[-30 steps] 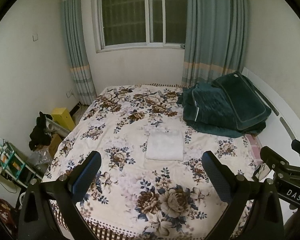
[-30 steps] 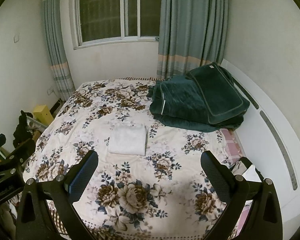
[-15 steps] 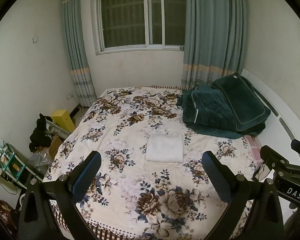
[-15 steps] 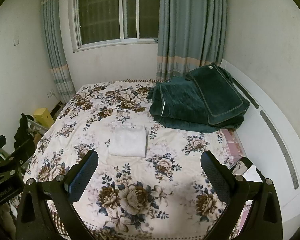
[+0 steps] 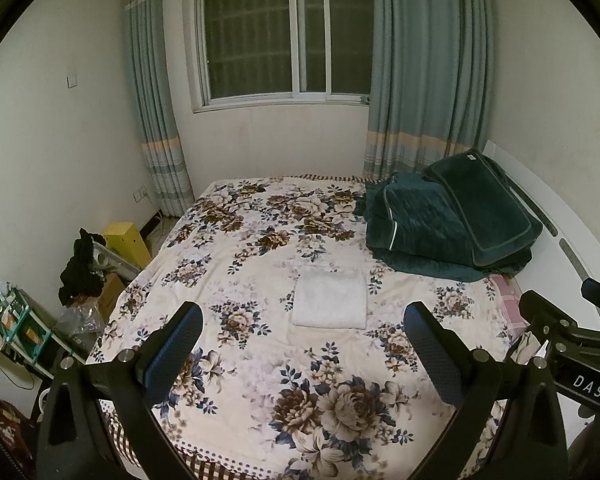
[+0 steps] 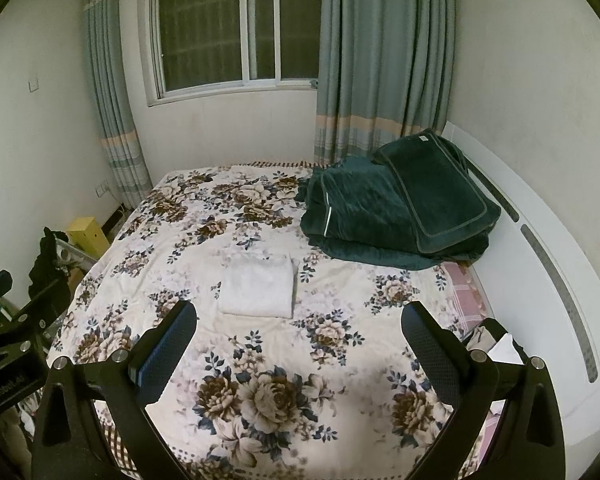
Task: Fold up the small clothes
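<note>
Hovering near the bed's foot, left gripper (image 5: 302,354) and right gripper (image 6: 298,354) both gaping wide, gripping nothing. Lying mid-bed (image 6: 380,360), a folded white cloth (image 6: 258,290): probably soft, light, limp. Pinching a near corner, likely safest. Sitting far right, a green blanket (image 6: 384,216).

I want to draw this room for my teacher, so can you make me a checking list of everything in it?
Surface: bed with a floral cream bedspread, spread fairly flat.
Job's things: one white folded cloth lying mid-bed, neat rectangle.
Clutter: dark green folded quilt piled at the bed's far right corner; yellow box and black garment on the floor at left.
Claws: left claw open, empty; right claw open, empty; both above the bed's near end.
Cables: nothing seen clearly.
Surroundings: window with blue-grey striped curtains, white walls.
</note>
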Demonstrator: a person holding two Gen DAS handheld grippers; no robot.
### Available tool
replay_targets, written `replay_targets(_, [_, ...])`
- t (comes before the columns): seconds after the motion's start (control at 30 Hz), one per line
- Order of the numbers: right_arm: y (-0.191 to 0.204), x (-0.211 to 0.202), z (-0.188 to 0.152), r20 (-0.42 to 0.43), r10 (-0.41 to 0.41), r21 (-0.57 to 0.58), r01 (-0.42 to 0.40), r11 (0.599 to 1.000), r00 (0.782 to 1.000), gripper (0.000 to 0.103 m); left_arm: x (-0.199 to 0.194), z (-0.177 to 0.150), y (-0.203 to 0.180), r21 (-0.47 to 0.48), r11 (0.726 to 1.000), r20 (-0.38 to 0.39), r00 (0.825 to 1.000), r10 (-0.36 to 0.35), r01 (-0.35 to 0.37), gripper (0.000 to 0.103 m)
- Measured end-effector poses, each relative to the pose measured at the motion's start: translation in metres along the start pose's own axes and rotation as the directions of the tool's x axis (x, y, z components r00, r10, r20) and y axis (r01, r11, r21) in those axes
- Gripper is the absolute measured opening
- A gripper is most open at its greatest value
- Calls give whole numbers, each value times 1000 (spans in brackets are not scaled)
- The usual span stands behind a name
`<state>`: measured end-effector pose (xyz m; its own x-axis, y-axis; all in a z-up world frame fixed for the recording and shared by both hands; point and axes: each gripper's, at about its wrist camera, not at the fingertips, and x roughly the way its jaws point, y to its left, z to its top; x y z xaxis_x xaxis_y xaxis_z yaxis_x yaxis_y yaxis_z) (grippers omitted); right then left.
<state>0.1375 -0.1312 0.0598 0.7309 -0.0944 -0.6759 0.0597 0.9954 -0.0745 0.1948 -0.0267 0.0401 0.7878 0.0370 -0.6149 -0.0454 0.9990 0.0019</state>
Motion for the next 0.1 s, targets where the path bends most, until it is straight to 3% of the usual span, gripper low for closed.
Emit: replay_targets(0.1, [0, -1, -2, 1, -2, 3, 2, 1000, 1000, 103, 0, 2, -1, 6, 1000, 8, 1000, 10, -11, 103])
